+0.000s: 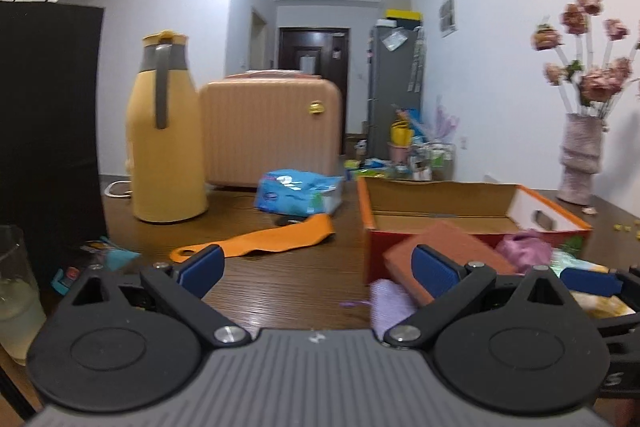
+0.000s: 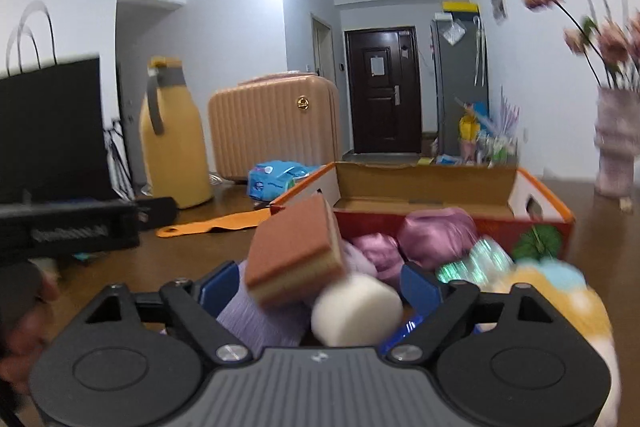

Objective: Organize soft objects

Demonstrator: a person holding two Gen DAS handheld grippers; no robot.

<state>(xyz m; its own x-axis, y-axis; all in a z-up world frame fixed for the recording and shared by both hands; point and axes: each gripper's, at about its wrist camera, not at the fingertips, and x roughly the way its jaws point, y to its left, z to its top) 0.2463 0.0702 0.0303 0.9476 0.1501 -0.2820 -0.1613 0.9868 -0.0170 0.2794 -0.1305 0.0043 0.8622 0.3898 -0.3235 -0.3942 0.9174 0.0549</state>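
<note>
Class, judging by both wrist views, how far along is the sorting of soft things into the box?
Done: nothing visible; the box floor looks bare. In hand: a sponge sits between the right tongs, whose grip is unclear. The left tongs are open. Left: purple yarn balls, a white roll and lilac cloth lie before the box.

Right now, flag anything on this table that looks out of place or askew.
The orange strap lies crumpled across the table, outside the cardboard box. The brown sponge sits tilted against the box's front instead of inside.
</note>
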